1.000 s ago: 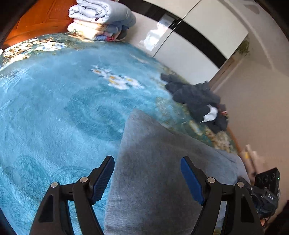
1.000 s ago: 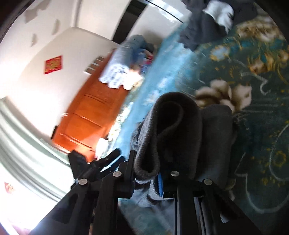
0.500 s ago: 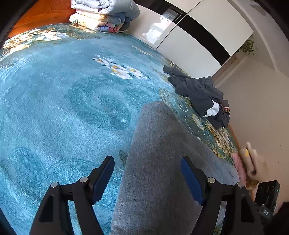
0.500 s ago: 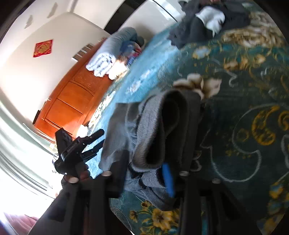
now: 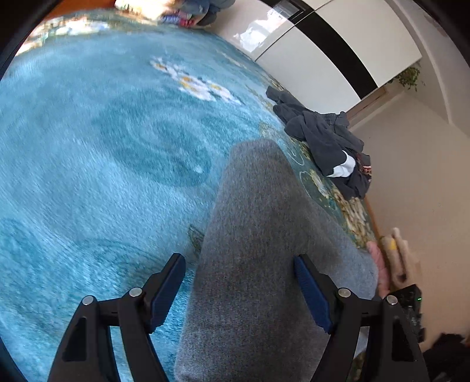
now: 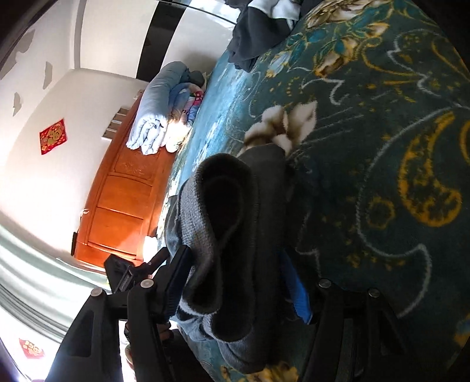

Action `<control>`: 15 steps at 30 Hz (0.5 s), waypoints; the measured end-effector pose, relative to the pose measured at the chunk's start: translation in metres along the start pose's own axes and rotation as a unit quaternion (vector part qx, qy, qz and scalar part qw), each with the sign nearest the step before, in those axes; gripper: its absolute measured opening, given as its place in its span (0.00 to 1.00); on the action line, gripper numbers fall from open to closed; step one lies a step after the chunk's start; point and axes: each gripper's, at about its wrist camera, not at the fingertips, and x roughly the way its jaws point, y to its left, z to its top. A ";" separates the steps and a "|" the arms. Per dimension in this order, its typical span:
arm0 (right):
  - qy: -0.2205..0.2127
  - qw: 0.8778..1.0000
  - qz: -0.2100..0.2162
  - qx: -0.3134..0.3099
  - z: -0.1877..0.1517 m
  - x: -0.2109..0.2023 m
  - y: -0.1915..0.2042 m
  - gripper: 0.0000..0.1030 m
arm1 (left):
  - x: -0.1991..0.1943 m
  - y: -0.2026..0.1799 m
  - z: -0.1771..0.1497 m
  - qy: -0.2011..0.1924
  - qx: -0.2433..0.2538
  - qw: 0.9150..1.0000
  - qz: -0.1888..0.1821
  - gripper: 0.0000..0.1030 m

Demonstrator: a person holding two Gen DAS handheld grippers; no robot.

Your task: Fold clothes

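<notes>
A grey knit garment (image 5: pixel 258 235) lies folded on the blue patterned bedspread (image 5: pixel 102 147). My left gripper (image 5: pixel 239 289) is open, its blue-padded jaws standing either side of the garment's near end, above it. In the right wrist view the same garment (image 6: pixel 232 223) bulges up in a thick fold between the jaws of my right gripper (image 6: pixel 235 288), which stand wide apart around the fold's near end. The left gripper's body (image 6: pixel 126 273) shows at the lower left of that view.
A heap of dark clothes (image 5: pixel 326 141) lies at the bed's far right edge, also in the right wrist view (image 6: pixel 258 26). Folded quilts (image 6: pixel 158 111) are stacked against the orange wooden headboard (image 6: pixel 123 202). A white wardrobe (image 5: pixel 323 50) stands beyond the bed.
The right gripper's jaws have spread from shut on the grey fold to wide apart around it. The left gripper has drifted over the garment, staying open.
</notes>
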 end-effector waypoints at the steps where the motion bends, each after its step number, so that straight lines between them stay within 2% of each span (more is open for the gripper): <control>1: 0.003 1.000 0.002 -0.005 0.000 0.002 0.002 0.61 | 0.001 0.000 0.000 0.003 -0.002 1.000 -0.005 0.77; 10: 0.010 1.000 0.004 -0.025 0.001 0.012 0.011 0.63 | 0.014 -0.003 0.002 0.021 0.001 0.999 -0.036 0.77; 12: 0.008 0.999 0.004 -0.032 -0.001 0.012 0.012 0.59 | 0.015 -0.004 0.003 0.021 0.004 0.999 -0.043 0.76; 13: 0.006 0.999 0.006 -0.032 -0.001 0.012 0.012 0.51 | 0.015 -0.006 0.002 0.022 0.008 0.999 -0.041 0.76; 14: 0.003 1.000 0.007 -0.029 -0.001 0.012 0.011 0.44 | 0.016 -0.007 0.002 0.019 0.011 0.999 -0.034 0.72; 15: -0.001 1.000 0.007 -0.025 -0.001 0.013 0.010 0.42 | 0.016 -0.007 0.001 0.017 0.012 0.999 -0.029 0.64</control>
